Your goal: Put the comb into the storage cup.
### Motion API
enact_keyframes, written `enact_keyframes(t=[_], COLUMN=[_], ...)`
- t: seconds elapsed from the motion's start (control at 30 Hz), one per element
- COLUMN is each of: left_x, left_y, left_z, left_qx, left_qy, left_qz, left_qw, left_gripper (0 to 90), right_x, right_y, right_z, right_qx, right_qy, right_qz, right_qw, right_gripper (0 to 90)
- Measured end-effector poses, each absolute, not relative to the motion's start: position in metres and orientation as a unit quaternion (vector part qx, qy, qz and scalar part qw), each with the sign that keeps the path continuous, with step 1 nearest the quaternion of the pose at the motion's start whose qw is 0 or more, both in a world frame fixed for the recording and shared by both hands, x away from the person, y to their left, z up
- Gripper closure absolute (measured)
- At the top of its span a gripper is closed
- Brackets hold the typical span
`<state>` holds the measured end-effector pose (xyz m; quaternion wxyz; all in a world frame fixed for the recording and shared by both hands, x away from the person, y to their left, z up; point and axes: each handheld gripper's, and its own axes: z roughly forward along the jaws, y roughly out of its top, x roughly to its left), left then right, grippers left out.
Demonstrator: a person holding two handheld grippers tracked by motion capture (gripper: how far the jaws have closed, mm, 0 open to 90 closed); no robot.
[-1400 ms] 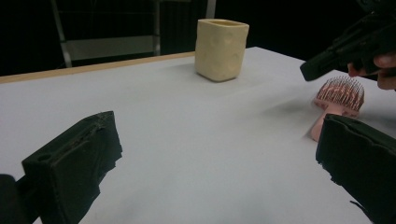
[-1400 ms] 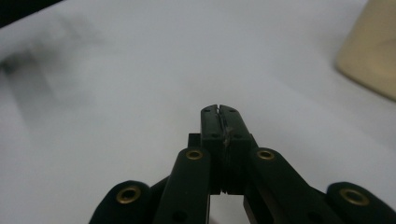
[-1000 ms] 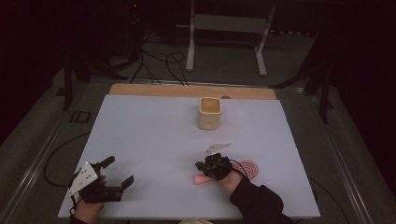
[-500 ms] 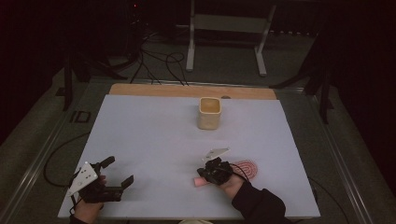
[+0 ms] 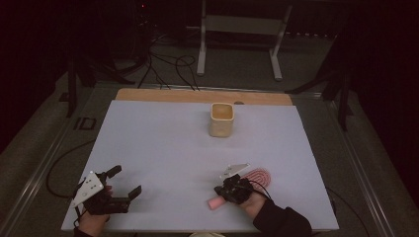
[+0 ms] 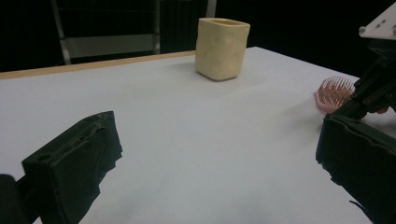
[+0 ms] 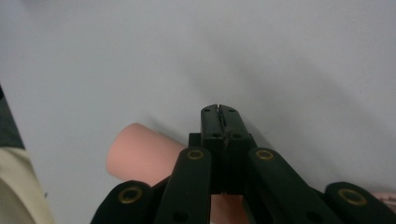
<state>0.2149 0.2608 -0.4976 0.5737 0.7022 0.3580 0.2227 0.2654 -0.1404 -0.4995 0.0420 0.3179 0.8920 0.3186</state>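
The brush lies on the white surface near its front right edge, pink, with its bristled head to the right and its round handle end poking out to the left. The right gripper sits directly over the handle, between head and handle end. In the right gripper view its jaws are pressed flat together with no gap, and the pink handle passes underneath them rather than between the tips, so they are clenched on nothing that can be seen. The left gripper rests at the front left corner of the surface, well apart from the brush, its jaws spread wide and released. In the left gripper view the bristles stand upward at the far right, just beside the other gripper. A cream cup stands upright toward the back of the surface, well apart from both grippers.
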Motion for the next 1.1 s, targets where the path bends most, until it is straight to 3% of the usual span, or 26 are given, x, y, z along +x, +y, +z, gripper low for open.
enact_keyframes(t=[1.1], left_x=[0.214], left_y=[0.261], left_z=[-0.497], left_qx=[0.703], left_qy=[0.357], left_qz=[0.223], left_qw=[0.574], left_gripper=[0.1], right_x=[0.234], right_y=[-0.196], right_z=[-0.493], right_qx=[0.318], right_qy=[0.907], right_qz=[0.272], right_qw=[0.051], right_gripper=[90.0])
